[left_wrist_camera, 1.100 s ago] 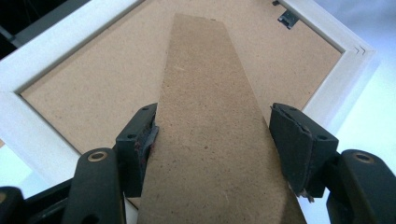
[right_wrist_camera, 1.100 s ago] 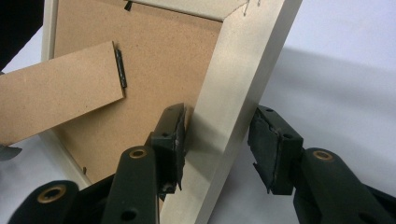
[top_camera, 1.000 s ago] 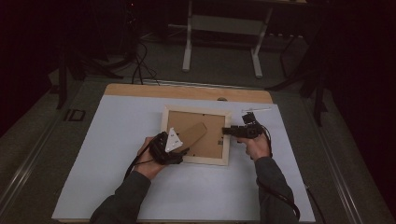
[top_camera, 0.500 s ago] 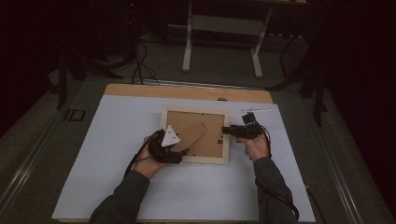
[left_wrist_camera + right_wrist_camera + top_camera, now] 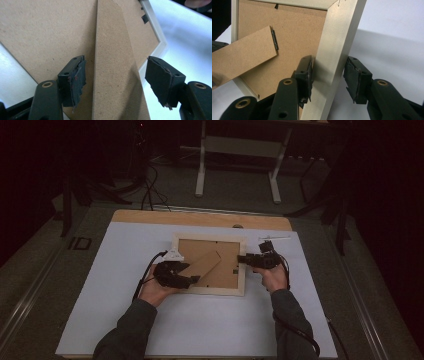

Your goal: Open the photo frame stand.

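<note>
Cardboard stand [image 5: 115, 65] sits between our left gripper's [image 5: 116, 80] open jaws, right gripper [image 5: 328, 77] loosely straddling the frame [image 5: 334, 50], which might slide.

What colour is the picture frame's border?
Pale cream wood on the picture frame, clearest in the right gripper view.

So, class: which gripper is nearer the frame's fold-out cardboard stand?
Left. The left gripper straddles the stand; the right gripper straddles the frame's right rail.

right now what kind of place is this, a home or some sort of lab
Most likely a lab or recording setup, not a home: a table covered with a plain white sheet, cables trailing over the dark floor, a metal stand behind, and just a picture frame lying face down as the workpiece.
</note>
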The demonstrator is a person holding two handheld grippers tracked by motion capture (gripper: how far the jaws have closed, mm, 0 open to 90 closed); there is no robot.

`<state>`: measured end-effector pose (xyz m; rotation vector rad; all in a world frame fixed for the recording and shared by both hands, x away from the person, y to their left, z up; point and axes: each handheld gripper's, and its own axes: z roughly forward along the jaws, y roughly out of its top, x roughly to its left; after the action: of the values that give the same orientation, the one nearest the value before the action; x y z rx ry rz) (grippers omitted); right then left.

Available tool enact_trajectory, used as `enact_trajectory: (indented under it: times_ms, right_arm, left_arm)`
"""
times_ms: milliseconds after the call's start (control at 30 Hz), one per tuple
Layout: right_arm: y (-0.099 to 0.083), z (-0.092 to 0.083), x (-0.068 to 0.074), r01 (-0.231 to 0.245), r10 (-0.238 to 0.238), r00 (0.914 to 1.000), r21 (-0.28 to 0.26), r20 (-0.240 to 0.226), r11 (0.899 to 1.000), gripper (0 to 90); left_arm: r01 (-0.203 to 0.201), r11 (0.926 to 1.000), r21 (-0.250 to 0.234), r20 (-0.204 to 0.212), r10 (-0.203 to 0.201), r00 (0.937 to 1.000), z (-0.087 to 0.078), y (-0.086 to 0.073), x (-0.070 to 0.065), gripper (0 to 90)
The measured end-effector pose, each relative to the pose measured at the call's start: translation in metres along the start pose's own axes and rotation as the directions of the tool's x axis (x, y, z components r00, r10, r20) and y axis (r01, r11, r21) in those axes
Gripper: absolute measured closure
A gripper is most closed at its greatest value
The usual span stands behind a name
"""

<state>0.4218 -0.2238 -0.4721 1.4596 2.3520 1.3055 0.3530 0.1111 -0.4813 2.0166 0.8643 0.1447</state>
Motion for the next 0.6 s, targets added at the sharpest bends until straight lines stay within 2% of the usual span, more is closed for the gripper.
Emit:
enact_trajectory:
  times_ms: [33, 200, 333, 500, 600]
  right_arm:
    - [0.0000, 0.0000, 0.0000, 0.001, -0.001, 1.0000, 0.000, 0.000, 1.000, 58.2]
    - [0.0003, -0.0005, 0.0010, 0.007, -0.007, 1.0000, -0.001, 0.002, 1.000, 58.2]
    - [0.0007, -0.0007, 0.0014, 0.012, -0.012, 0.9999, 0.000, 0.004, 1.000, 58.3]
    - [0.0006, -0.0009, 0.0016, 0.013, -0.013, 0.9999, -0.002, 0.003, 1.000, 58.2]
    - [0.0004, -0.0011, 0.0017, 0.014, -0.014, 0.9999, -0.003, 0.003, 1.000, 58.2]
  left_arm:
    - [0.028, 0.9996, 0.000, 0.022, -0.028, 0.9994, -0.0001, 0.0007, 0.0024, 35.0]
    - [0.064, 0.9979, 0.009, 0.041, -0.064, 0.9971, 0.0001, 0.0018, 0.0060, 38.3]
    - [0.056, 0.9964, 0.063, 0.046, -0.059, 0.9972, 0.0035, 0.0015, 0.0062, 40.0]
    - [0.034, 0.9956, 0.088, 0.046, -0.038, 0.9982, 0.0062, 0.0014, 0.0040, 48.7]
    - [0.012, 0.9941, 0.108, 0.030, -0.016, 0.9994, 0.0075, 0.0018, 0.0020, 51.2]
